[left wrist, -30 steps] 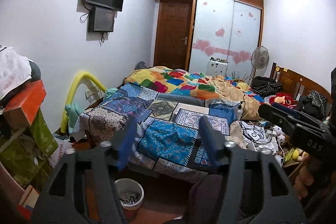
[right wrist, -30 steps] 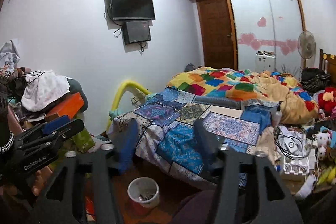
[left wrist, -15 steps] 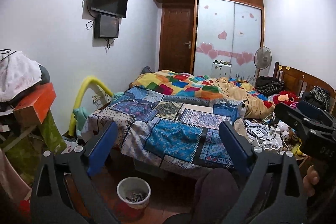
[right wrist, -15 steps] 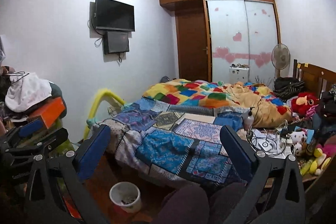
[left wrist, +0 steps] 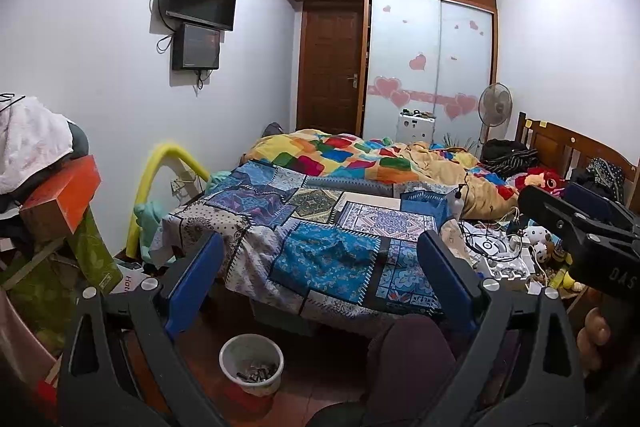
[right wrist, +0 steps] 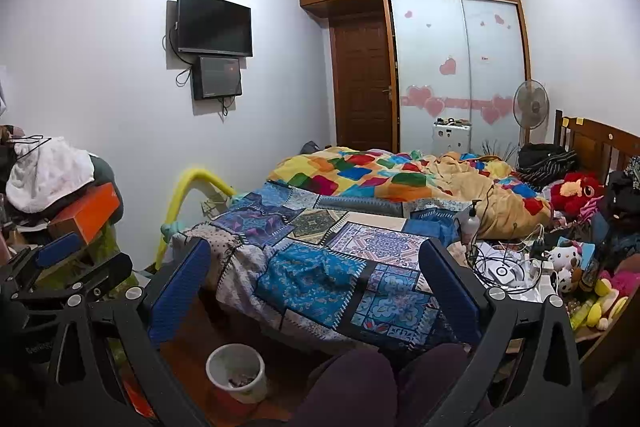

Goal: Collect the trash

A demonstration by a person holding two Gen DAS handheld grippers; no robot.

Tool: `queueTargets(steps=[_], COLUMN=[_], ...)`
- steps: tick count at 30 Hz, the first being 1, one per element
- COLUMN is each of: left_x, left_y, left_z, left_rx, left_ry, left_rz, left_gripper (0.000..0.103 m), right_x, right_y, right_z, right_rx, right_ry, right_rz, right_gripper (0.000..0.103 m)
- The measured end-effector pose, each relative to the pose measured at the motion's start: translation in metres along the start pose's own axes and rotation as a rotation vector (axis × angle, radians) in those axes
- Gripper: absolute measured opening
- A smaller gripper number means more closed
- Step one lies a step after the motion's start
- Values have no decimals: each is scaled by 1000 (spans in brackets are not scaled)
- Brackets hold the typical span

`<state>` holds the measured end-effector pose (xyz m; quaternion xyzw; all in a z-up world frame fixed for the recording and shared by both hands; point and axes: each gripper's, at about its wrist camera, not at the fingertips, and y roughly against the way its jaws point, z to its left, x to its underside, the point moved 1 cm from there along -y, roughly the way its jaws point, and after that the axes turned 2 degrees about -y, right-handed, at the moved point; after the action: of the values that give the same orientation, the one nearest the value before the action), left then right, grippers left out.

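Note:
A small white waste bin point(left wrist: 256, 387) point(right wrist: 236, 393) with some scraps inside stands on the wooden floor at the foot of a bed. My left gripper point(left wrist: 318, 247) is held open above it, and nothing lies between its blue pads. My right gripper point(right wrist: 316, 251) is likewise open and empty, aimed at the bed's patchwork quilt point(right wrist: 312, 275). Each wrist view shows the other gripper at its edge: the right gripper point(left wrist: 580, 223) and the left gripper point(right wrist: 68, 267). I cannot pick out a single piece of trash among the clutter.
Cables, small boxes and plush toys point(right wrist: 508, 267) crowd the bed's right side, beside a pump bottle point(right wrist: 471, 221). Boxes and clothes point(left wrist: 52, 195) are piled at the left. The person's knees point(right wrist: 352, 383) sit low in front. A door point(left wrist: 330, 67) and wardrobe close the far end.
Both grippers' jaws have spread from partly closed to wide open. Both views have shifted a little across the room; the bin and the bed have stayed in place.

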<state>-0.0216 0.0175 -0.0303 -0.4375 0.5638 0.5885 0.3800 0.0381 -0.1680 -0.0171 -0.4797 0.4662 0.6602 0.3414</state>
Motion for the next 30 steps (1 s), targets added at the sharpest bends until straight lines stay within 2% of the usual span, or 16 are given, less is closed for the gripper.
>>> queueTargets(steps=[25, 30], left_x=[4, 5], left_y=[0, -1], left_z=[-1, -1], left_rx=[2, 0], left_ry=[3, 4], left_rz=[7, 6], left_gripper=[98, 101], right_x=[2, 2], right_y=[6, 5], right_z=[-4, -5], right_rx=[6, 7], right_ry=[0, 1], right_rz=[12, 15], right_gripper=[103, 103])
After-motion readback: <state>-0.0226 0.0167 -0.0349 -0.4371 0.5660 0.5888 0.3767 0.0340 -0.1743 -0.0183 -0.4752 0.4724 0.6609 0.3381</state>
